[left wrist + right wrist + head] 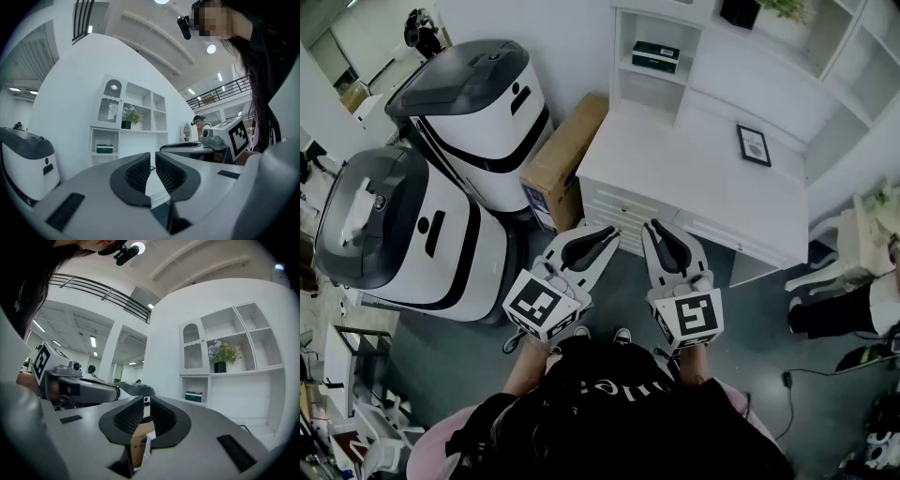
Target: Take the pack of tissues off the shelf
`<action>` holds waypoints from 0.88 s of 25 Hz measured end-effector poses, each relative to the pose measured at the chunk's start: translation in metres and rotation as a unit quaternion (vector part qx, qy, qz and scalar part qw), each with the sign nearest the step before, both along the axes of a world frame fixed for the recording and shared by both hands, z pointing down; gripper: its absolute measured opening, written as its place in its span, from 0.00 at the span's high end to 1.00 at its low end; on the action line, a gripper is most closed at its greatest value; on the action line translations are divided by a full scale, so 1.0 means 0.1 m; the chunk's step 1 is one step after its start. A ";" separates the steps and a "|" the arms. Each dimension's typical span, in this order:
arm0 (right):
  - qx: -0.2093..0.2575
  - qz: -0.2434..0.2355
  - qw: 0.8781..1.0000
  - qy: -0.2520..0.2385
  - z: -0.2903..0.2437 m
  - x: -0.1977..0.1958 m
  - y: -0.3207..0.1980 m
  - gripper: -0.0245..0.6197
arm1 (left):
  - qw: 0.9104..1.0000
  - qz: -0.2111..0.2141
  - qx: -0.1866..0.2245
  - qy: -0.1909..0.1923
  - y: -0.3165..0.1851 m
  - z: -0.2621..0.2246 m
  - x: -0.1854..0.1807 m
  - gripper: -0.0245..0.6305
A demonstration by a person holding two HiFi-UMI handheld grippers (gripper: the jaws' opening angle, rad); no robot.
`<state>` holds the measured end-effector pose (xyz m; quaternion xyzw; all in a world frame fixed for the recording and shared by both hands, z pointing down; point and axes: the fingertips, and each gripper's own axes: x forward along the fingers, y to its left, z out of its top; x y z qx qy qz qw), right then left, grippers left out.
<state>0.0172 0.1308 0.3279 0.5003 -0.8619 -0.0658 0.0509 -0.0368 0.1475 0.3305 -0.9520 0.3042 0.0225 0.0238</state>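
Observation:
The pack of tissues [656, 56], green and white, lies in the lower open cubby of the white shelf unit [694, 23] at the back of the white desk [675, 178]. It also shows small and far off as the pack of tissues [104, 149] in the left gripper view and the pack of tissues [193, 396] in the right gripper view. My left gripper [609, 232] and right gripper [652, 225] hover side by side before the desk's front edge, well short of the shelf. Both are shut with nothing between the jaws, as seen on the left gripper [153, 157] and the right gripper [146, 401].
Two large white-and-grey machines [478, 103] [394, 234] stand at the left. A cardboard box [562, 159] leans beside the desk. A small framed picture [754, 145] lies on the desk. A potted plant [221, 359] stands on an upper shelf. A person's legs [834, 309] show at the right.

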 end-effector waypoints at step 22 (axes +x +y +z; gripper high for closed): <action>-0.019 -0.013 1.000 -0.016 0.17 0.43 -0.15 0.85 | 1.000 -0.021 -0.013 -0.013 -0.19 0.12 0.34 0.90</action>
